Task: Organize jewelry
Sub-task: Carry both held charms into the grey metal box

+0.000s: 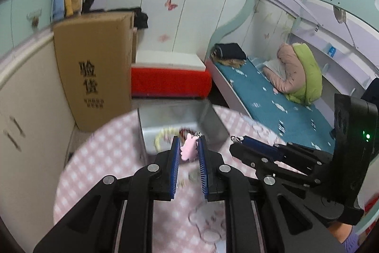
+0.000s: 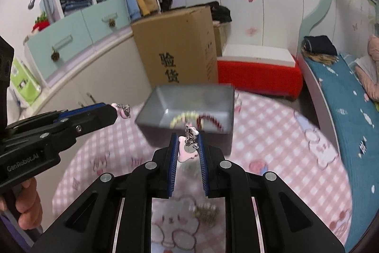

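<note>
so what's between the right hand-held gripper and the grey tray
Only bare pink checked tablecloth, seen in the right wrist view, between the right hand-held gripper and the grey tray.

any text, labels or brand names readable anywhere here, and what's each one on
"验货" on the side of the cardboard box.
"GenRobot.AI" on the body of the left hand-held gripper.
Smaller print beneath "验货" on the box: too blurred to read.
Blue label on the bed shelf: too small to read.

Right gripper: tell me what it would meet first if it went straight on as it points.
Probably the gray tray on the table: the right gripper, holding a pink charm, aims at its near wall. Depth is unclear.
</note>
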`<state>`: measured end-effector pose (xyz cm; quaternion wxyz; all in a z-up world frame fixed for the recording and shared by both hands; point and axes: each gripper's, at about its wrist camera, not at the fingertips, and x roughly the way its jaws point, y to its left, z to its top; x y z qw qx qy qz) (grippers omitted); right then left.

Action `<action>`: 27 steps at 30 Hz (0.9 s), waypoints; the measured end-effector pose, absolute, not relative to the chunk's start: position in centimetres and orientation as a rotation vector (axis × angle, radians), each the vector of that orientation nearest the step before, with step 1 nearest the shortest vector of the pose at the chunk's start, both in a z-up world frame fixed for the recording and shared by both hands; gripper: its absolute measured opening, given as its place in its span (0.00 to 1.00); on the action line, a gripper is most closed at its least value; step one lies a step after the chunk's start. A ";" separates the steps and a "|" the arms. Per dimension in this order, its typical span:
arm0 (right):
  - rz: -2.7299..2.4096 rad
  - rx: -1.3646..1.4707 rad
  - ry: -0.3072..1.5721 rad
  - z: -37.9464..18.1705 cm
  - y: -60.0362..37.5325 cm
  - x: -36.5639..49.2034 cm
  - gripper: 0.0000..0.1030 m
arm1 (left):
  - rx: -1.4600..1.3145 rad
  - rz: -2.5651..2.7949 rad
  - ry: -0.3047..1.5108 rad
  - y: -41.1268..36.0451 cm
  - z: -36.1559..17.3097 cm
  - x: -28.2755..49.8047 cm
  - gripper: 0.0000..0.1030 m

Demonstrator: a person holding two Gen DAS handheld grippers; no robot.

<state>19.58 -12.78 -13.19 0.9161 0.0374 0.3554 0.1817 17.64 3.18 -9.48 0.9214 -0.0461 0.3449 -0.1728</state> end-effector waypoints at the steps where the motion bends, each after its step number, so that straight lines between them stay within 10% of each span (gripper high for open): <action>1: 0.376 0.081 0.726 -12.9 -12.7 19.9 0.17 | -0.090 -0.351 0.705 3.0 -9.1 18.3 0.14; 27: 0.368 0.059 0.904 -17.5 -11.0 28.9 0.17 | -0.144 -0.310 0.941 2.7 -15.6 27.9 0.14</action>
